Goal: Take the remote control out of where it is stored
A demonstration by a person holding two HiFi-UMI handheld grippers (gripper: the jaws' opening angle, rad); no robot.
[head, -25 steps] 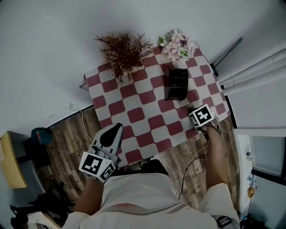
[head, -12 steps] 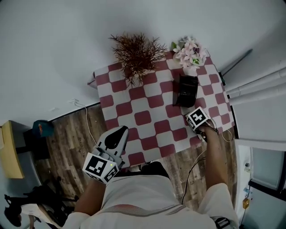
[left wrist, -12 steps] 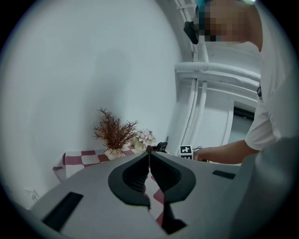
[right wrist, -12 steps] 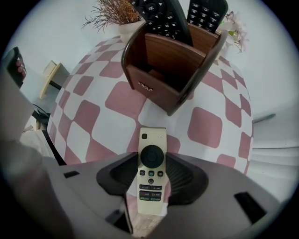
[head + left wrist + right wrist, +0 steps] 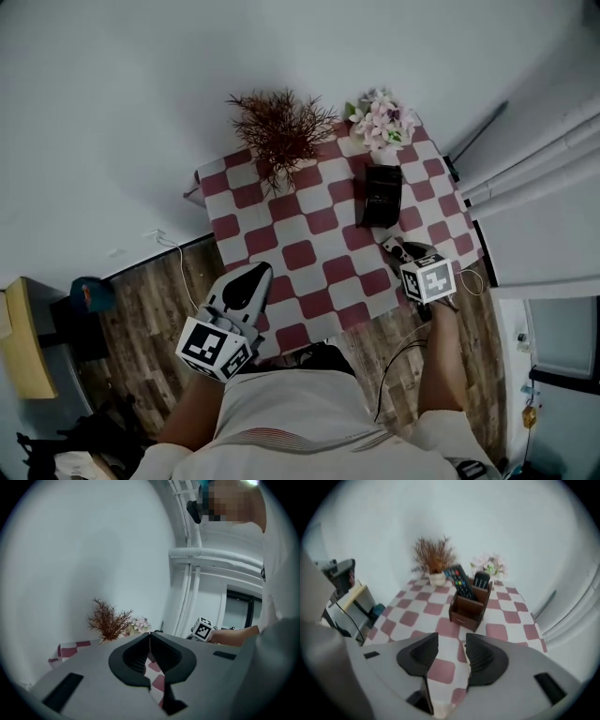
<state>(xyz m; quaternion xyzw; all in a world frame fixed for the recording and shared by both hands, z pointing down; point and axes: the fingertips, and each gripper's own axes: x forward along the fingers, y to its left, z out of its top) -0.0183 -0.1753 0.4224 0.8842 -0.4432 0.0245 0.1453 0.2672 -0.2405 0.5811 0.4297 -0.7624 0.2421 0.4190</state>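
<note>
A brown wooden holder [image 5: 469,606] stands on the red-and-white checked table [image 5: 309,248], towards its far right. Out of it stick a black remote control [image 5: 459,581] with coloured buttons and a second dark remote [image 5: 481,581]. In the head view the holder [image 5: 380,195] is dark and its contents are hard to make out. My right gripper [image 5: 451,641] hovers over the table on the near side of the holder, tilted down; its jaws have just been opening and nothing is between them. My left gripper [image 5: 255,272] is shut and empty at the table's near left edge.
A dried reddish plant [image 5: 281,127] and pink flowers [image 5: 380,120] stand along the table's far edge. White pipes [image 5: 525,159] run down the wall at right. A cable [image 5: 173,248] lies on the wooden floor at left, near a yellowish desk [image 5: 23,347].
My right gripper has drawn back from the holder towards the table's near right edge and risen. The left gripper has stayed where it was.
</note>
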